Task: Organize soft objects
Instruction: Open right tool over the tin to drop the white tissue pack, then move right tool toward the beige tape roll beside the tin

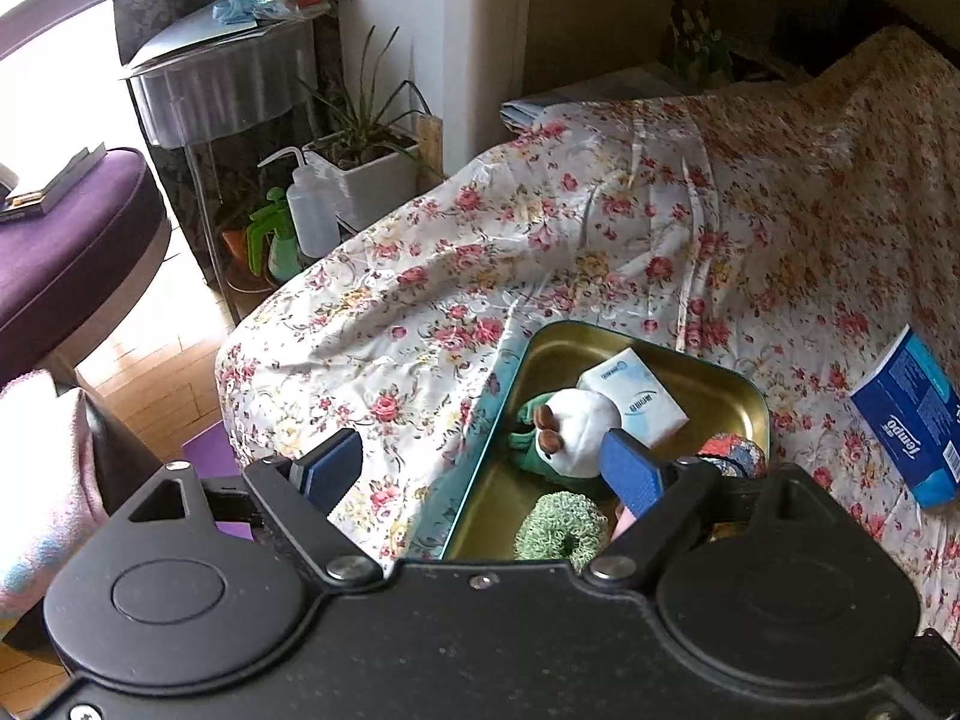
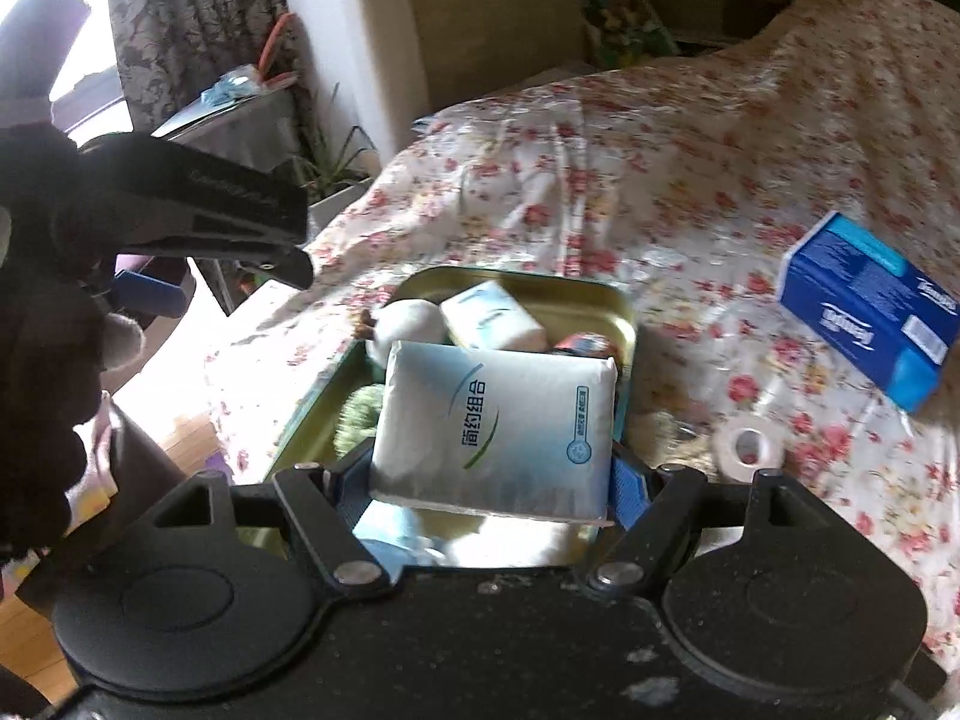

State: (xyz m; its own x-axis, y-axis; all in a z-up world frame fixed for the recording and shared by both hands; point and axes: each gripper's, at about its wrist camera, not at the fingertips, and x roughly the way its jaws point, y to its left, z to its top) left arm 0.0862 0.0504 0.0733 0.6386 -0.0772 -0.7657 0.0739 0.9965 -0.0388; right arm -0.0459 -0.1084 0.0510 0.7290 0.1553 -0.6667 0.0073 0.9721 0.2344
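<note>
A gold metal tin lies on the floral bedspread. In it are a white and green plush frog, a small white tissue pack, a green knitted scrunchie and a red-blue knitted piece. My left gripper is open and empty, straddling the tin's left rim. My right gripper is shut on a large white tissue pack, held just above the tin. The left gripper also shows in the right wrist view.
A blue Tempo tissue box lies on the bed to the right, also in the right wrist view. A white tape roll lies beside the tin. Left of the bed stand a potted plant, spray bottles and a purple stool.
</note>
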